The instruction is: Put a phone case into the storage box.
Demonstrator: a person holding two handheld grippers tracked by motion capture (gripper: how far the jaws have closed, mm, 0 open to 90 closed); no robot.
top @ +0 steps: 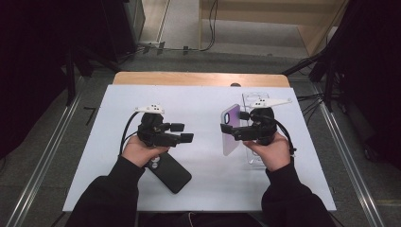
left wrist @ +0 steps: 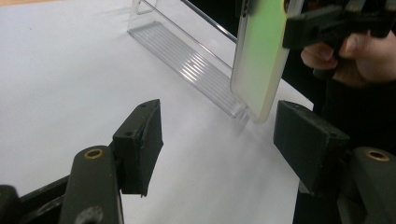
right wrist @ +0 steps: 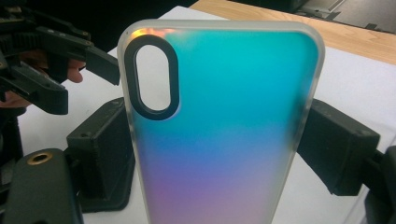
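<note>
I count two grippers in my hands — my left gripper (top: 185, 132) at nine o'clock, my right gripper (top: 229, 128) at three. There is one iridescent phone case (top: 230, 130), just past the table's centre toward three o'clock. One black phone (top: 169, 172) lies at seven o'clock. One clear plastic box (top: 256, 126) lies at two o'clock. One white board (top: 198, 101) covers one wooden table (top: 198, 78) — its edge shows at twelve.
</note>
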